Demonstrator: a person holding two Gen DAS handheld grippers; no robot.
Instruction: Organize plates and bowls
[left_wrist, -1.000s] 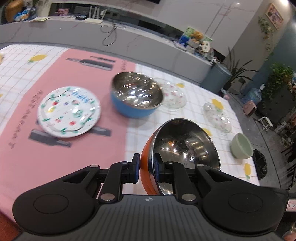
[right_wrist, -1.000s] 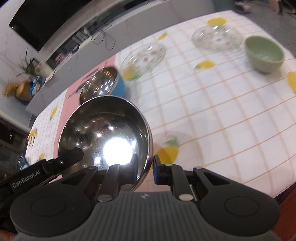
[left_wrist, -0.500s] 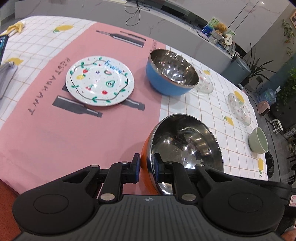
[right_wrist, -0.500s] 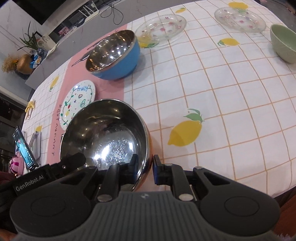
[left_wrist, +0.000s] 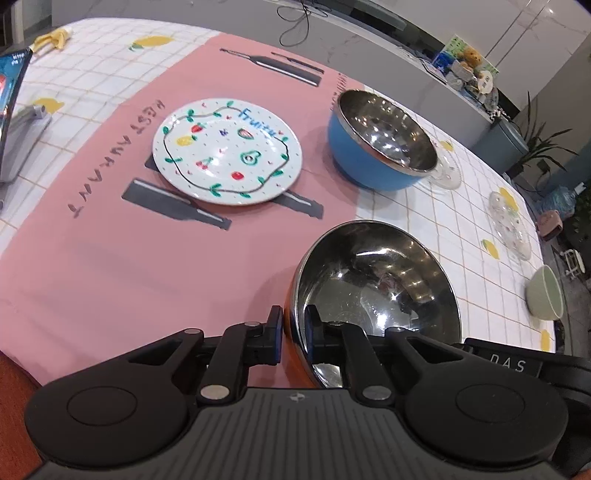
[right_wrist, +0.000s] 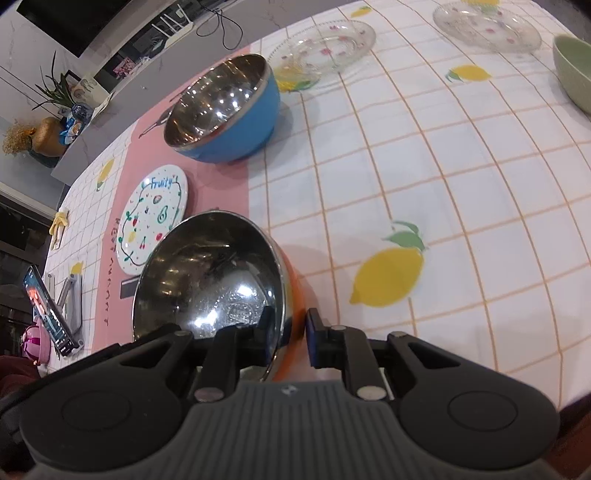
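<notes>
Both grippers pinch the rim of one orange steel-lined bowl, also in the right wrist view, low over the table's near edge. My left gripper is shut on its left rim. My right gripper straddles its right rim, with the outer finger slightly off the orange wall. A blue steel-lined bowl stands further back, also in the right wrist view. A white fruit-patterned plate lies on the pink mat.
Two clear glass plates and a pale green bowl sit on the checked lemon tablecloth to the right. A phone on a stand is at the far left edge.
The orange bowl, held by both grippers, has come down and nearer the table's front edge, and has levelled out. The right gripper's outer finger has opened a little.
</notes>
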